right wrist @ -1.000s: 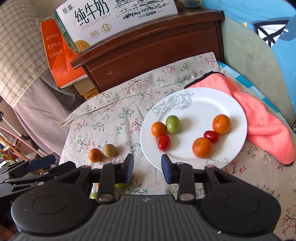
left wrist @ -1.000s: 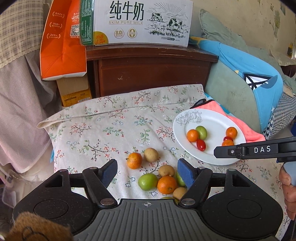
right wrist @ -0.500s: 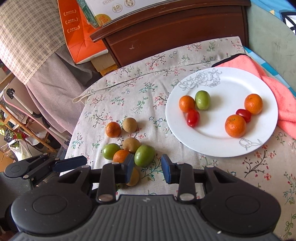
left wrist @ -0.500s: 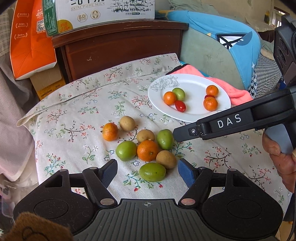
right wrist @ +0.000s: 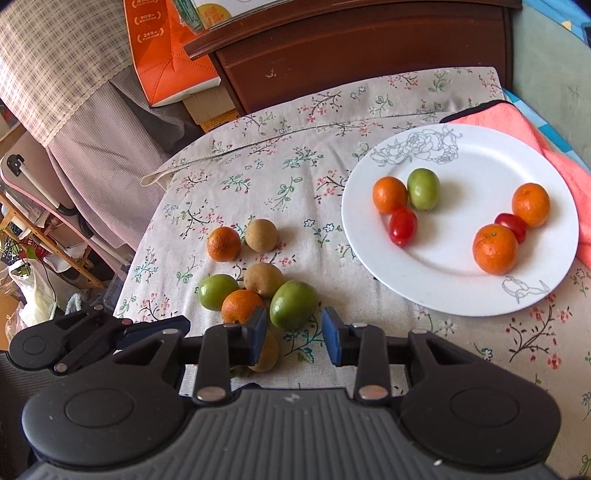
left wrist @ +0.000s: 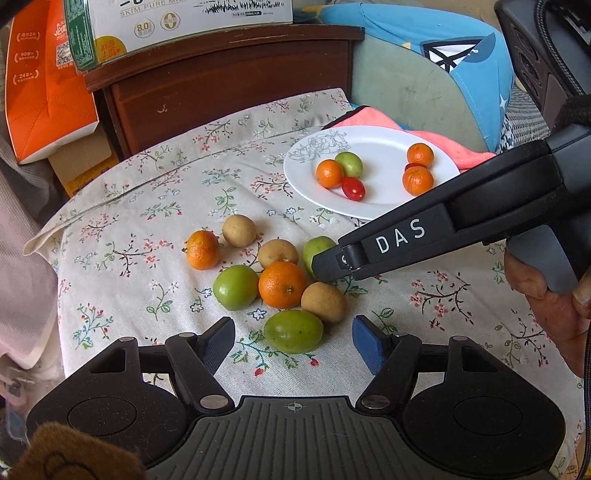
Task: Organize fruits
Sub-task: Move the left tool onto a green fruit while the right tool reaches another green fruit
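Observation:
A cluster of loose fruit lies on the floral cloth [left wrist: 147, 221]: oranges [left wrist: 282, 284], green fruits [left wrist: 293, 331] and brown fruits [left wrist: 324, 301]. A white plate [left wrist: 384, 199] holds oranges, a green fruit and red tomatoes; it also shows in the right wrist view [right wrist: 461, 280]. My left gripper [left wrist: 293, 341] is open, just in front of the nearest green fruit. My right gripper [right wrist: 293, 328] is open and empty, low over the cluster beside a green fruit [right wrist: 293, 304]. It reaches in from the right in the left wrist view [left wrist: 325, 264].
A dark wooden cabinet [left wrist: 229, 96] with a milk carton box [left wrist: 177, 22] stands behind the cloth. An orange bag [left wrist: 44, 88] is at the left. A pink towel [right wrist: 554, 155] lies under the plate's far side. Blue cushions [left wrist: 443, 66] are at the right.
Both grippers have drawn back and lowered toward the loose cluster. The right gripper has shifted left from the plate to the green fruit. Both stay open.

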Action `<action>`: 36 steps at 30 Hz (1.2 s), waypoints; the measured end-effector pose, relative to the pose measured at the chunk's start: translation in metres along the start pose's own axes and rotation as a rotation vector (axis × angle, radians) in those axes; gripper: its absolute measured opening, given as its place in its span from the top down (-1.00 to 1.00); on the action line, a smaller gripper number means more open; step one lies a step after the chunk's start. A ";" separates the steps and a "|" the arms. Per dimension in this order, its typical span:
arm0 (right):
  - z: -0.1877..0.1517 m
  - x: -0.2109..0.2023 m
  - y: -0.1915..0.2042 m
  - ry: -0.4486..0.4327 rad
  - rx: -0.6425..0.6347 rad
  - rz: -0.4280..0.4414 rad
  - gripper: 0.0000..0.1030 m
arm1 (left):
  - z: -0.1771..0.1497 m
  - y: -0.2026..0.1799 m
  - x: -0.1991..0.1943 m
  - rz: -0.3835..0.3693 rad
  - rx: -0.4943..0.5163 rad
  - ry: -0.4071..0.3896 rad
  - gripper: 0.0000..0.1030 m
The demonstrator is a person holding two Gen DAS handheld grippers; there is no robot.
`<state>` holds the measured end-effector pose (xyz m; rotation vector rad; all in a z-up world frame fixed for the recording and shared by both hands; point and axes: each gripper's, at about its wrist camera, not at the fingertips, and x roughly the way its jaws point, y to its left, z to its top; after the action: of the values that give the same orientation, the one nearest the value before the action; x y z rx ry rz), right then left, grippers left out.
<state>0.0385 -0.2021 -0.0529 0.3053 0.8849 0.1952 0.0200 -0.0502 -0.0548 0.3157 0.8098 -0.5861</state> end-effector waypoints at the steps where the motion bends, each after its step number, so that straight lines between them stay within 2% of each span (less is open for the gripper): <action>1: 0.000 0.002 0.000 -0.001 -0.001 -0.002 0.33 | 0.000 0.000 0.001 0.002 -0.002 0.000 -0.34; 9: 0.000 0.007 0.001 -0.004 -0.010 -0.011 0.33 | -0.002 -0.001 0.010 0.006 -0.011 0.005 -0.30; 12: 0.000 0.008 0.001 -0.006 -0.005 -0.010 0.34 | -0.002 -0.001 0.010 -0.013 -0.021 0.005 -0.15; 15: -0.001 0.010 -0.001 -0.004 0.004 -0.003 0.34 | -0.002 -0.001 0.010 -0.034 -0.029 0.003 0.07; 20: -0.003 0.011 -0.001 -0.006 0.000 -0.003 0.52 | -0.001 -0.002 0.007 -0.061 -0.024 0.000 0.38; 36: -0.002 0.004 0.004 -0.019 -0.026 0.008 0.55 | 0.002 0.004 -0.006 -0.066 -0.071 -0.022 0.39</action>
<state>0.0392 -0.1967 -0.0560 0.2858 0.8619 0.2110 0.0201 -0.0458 -0.0493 0.2175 0.8203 -0.6197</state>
